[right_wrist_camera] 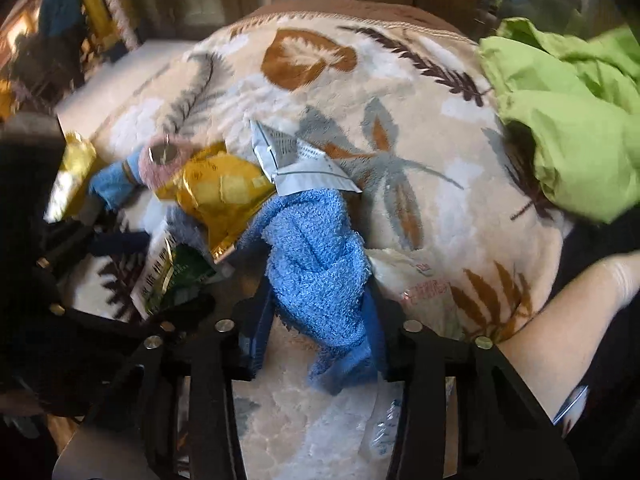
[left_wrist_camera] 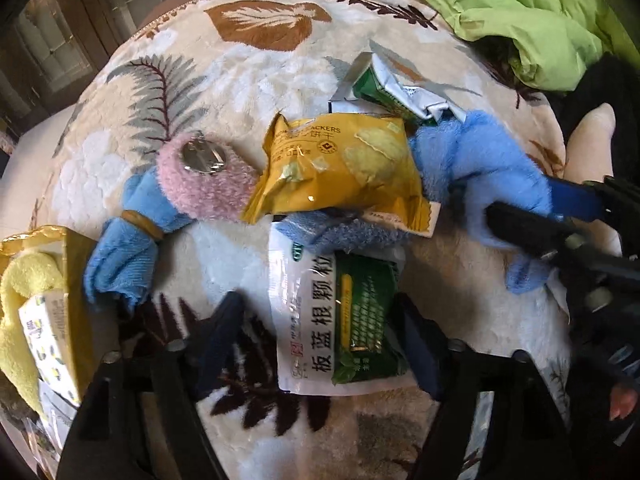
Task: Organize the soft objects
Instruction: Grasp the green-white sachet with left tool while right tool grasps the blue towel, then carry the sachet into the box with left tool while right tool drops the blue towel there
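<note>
Two grippers are working over a leaf-patterned blanket [left_wrist_camera: 248, 60]. The right gripper [right_wrist_camera: 320, 312] is clamping a blue towel [right_wrist_camera: 316, 248] beside a yellow snack bag [left_wrist_camera: 340, 168]. The left gripper [left_wrist_camera: 320, 320] is standing open astride a white-and-green sachet [left_wrist_camera: 332, 320], not gripping it.

left wrist: steeply down, close | right wrist: likewise, blurred | shared: leaf-print blanket [left_wrist_camera: 280, 52]

The yellow snack bag [left_wrist_camera: 340, 168] reads "CRACKERS"; the white sachet [left_wrist_camera: 308, 320] reads "板蓝根颗粒".
</note>
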`<state>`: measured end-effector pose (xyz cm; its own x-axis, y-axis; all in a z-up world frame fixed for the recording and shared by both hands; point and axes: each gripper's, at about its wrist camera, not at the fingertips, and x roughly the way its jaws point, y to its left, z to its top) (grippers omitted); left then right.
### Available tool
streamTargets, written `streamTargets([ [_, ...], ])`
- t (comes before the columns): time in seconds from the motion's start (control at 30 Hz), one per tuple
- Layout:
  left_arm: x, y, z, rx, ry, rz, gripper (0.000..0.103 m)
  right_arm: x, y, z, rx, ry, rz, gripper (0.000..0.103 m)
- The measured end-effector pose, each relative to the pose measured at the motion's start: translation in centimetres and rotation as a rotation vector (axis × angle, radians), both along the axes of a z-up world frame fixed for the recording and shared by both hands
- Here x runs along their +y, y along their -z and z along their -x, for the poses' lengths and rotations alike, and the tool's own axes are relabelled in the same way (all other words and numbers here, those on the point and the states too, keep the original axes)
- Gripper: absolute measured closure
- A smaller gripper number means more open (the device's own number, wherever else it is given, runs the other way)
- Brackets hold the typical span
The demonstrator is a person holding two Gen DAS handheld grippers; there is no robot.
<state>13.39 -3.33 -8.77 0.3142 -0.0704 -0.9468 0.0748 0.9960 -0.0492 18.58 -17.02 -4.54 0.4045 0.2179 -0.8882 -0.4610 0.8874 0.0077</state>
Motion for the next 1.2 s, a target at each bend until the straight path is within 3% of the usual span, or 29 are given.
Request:
streamTargets([
  [0.03, 0.3, -0.2, 0.0, -0.006, -0.007, -0.003, 0.05, -0.5, -0.4, 0.1, 0.003, 0.022, -0.039, 0.065],
  [0.13, 1.7, -0.5, 0.4, -0.003, -0.028, 0.034, 0.057, -2.1, -1.7, 1.0, 0.019, 0.086, -0.179, 0.065],
  [0.47, 3.4, -1.5, 3.1, -0.029, -0.04, 0.044, 0.058, -3.4, -3.4, 4.8, 0.029, 0.198, -0.385, 0.065],
  [0.83, 5.7, -5.5, 9.2, -0.075, -0.001, 0.078, 0.058, -5.2, -3.7, 9.5, 0.118, 0.331, -0.694, 0.065],
  [1.03, 7.9, -8.5, 10.6, -0.119, -0.012, 0.098, 0.058, -3.7, -5.4, 11.0, 0.158, 0.316, -0.819, 0.065],
  [1.2, 11.9, -10.6, 11.8, -0.168, -0.065, 0.079, 0.058, 0.1, -7.5, 11.5, 0.157, 0.251, -0.859, 0.065],
])
